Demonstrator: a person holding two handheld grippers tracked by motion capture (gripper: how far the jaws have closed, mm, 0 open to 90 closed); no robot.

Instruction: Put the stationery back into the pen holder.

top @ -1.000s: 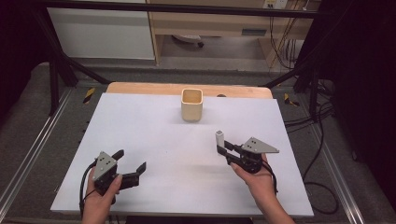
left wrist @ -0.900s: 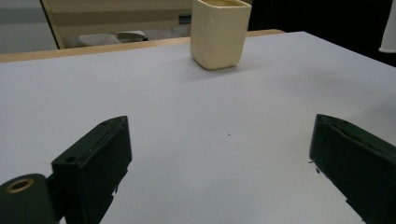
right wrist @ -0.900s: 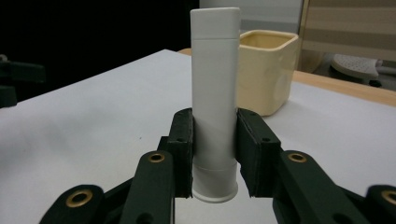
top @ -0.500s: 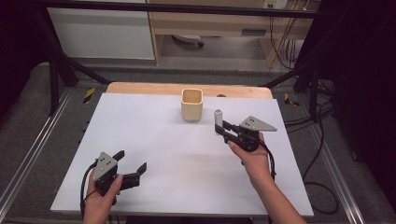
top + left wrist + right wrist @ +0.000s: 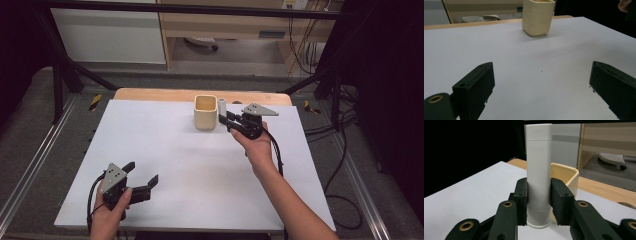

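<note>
Mostly pale stuff on a white desk (image 5: 165,150)

The tube (image 5: 539,172) is plain white, the cup (image 5: 205,112) creamy yellow, both hand-held grippers black with grey plates, brass-coloured rivets, desk edge light wood.

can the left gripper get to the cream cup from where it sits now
Probably yes. The open left gripper rests near the table's front edge, and bare white table surface lies between its jaws and the cream square plastic cup. The right gripper, holding a white tube, stands beside the cup, not in that path.

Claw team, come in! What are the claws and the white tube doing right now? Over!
Right claw shut on white tube, upright, beside the yellow cup. Left claw open, low over the table. Nothing in the way.
</note>
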